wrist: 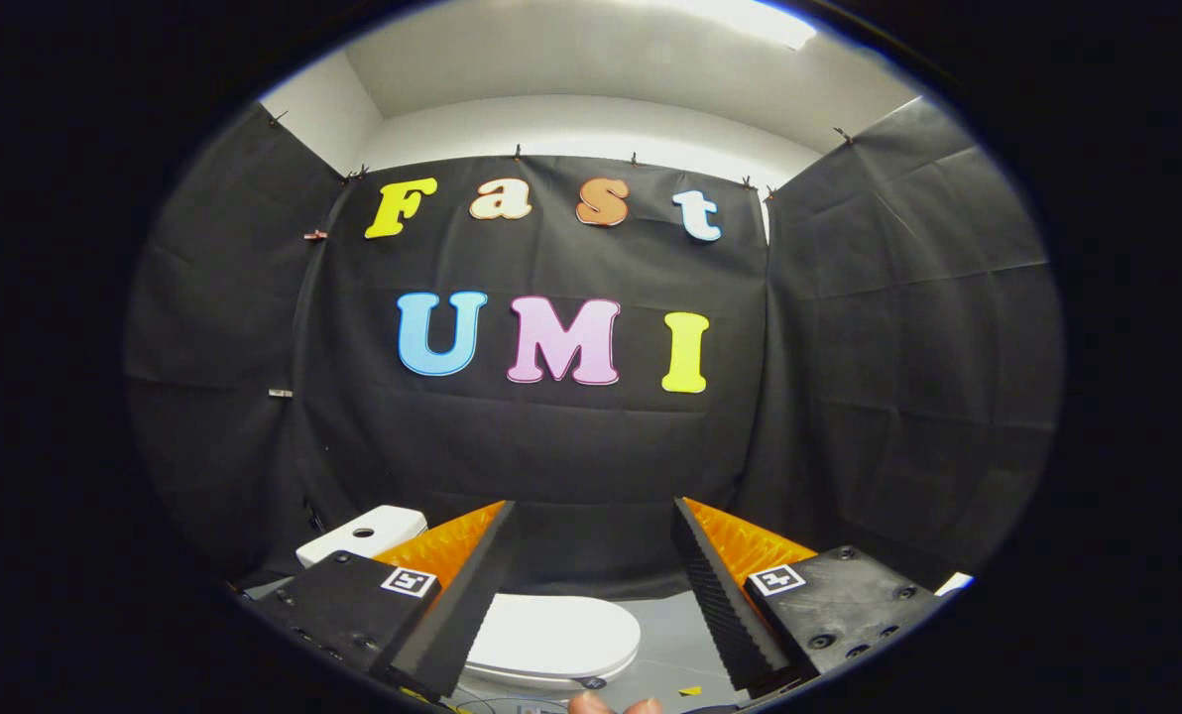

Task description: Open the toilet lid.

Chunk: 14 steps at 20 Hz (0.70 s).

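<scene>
Hovering above the toilet, the gripper (591,585) has its fingers spread wide, holding and touching nothing. The toilet lid (551,635) lies shut and flat on the bowl, below and between the fingers, nearer the left one. The white tank (363,534) stands beyond the left finger, against the booth's cloth wall.

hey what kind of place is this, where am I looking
Likely a mock bathroom in a recording booth: a white toilet with its lid shut, its tank behind, black cloth walls around. The gripper hangs open above the lid.
</scene>
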Each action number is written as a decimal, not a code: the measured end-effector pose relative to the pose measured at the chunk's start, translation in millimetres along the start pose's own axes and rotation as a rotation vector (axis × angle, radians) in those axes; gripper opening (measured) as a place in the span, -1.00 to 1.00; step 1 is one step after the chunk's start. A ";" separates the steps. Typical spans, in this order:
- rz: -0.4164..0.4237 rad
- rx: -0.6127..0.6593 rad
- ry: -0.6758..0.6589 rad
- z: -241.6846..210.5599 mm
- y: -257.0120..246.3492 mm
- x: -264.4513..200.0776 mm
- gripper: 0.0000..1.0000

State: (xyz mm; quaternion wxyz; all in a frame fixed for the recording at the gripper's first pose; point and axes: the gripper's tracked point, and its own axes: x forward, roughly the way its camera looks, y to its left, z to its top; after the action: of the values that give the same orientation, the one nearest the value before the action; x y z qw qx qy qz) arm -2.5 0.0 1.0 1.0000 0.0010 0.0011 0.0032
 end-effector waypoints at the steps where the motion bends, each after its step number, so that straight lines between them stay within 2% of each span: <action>1: -0.003 0.000 0.001 -0.3 -1.0 -0.3 0.96; 14: 0.000 0.005 0.008 -5.6 -1.0 1.2 0.97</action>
State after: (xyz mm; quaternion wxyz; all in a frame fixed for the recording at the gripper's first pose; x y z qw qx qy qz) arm -1.3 -1.0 -4.6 1.0000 0.0036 0.0053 0.0032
